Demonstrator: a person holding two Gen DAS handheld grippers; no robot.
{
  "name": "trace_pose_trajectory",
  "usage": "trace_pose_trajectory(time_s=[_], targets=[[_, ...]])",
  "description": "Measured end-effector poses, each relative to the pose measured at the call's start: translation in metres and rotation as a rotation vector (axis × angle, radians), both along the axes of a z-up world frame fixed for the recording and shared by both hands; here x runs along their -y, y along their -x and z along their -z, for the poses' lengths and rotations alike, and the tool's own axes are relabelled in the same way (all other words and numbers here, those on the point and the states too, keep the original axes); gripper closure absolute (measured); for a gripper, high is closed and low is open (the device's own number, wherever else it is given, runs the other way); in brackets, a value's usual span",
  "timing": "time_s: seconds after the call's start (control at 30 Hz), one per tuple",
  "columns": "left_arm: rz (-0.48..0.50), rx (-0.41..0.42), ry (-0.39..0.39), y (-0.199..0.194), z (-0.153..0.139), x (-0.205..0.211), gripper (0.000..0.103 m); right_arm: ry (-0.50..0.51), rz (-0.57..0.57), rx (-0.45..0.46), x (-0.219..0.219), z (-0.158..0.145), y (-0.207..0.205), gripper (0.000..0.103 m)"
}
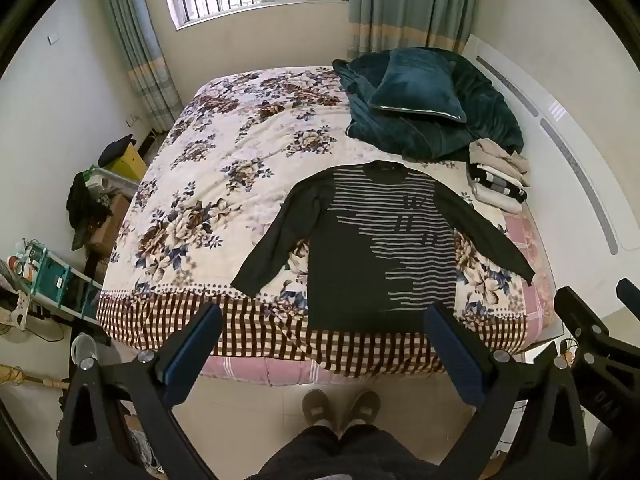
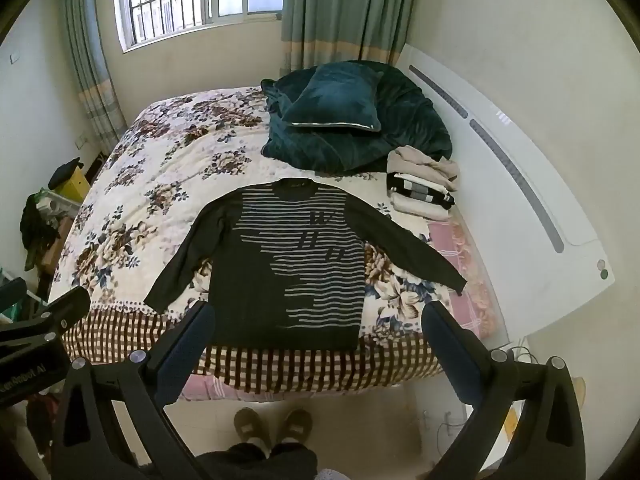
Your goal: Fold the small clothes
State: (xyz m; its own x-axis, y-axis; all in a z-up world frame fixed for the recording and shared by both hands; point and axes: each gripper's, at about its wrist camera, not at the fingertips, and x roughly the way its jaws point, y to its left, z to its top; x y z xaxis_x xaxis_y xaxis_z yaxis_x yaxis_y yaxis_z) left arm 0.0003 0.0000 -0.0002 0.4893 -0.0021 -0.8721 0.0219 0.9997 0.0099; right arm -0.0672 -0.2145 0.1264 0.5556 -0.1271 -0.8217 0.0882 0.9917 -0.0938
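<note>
Sweater (image 1: 372, 248) flat on bed (image 1: 208, 184) | both claws wide, empty | shelf (image 1: 60, 280) left-view only

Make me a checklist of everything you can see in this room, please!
Surface: bed with a floral quilt, checked at the near edge.
Job's things: dark striped sweater lies flat, sleeves spread, hem at the near edge; unfolded. A stack of folded clothes sits beyond its right sleeve.
Clutter: teal blanket heaped at the far right, a pillow on top.
Grippers: left gripper and right gripper are both open, holding nothing, held short of the bed.
Cables: thin wires on the floor by the bed's right corner.
Surroundings: barred window, curtains, boxes and shelves on the left, the person's shoes on a tiled floor.
</note>
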Motion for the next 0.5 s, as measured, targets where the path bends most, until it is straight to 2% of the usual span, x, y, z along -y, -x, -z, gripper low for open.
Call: trace_pose_trajectory(time_s=[0.5], targets=[[0.001, 0.015, 0.001, 0.0019, 0.0005, -0.0007, 0.0, -0.006, -0.001, 0.008, 0.0037, -0.0007, 0.0021, 0.0]])
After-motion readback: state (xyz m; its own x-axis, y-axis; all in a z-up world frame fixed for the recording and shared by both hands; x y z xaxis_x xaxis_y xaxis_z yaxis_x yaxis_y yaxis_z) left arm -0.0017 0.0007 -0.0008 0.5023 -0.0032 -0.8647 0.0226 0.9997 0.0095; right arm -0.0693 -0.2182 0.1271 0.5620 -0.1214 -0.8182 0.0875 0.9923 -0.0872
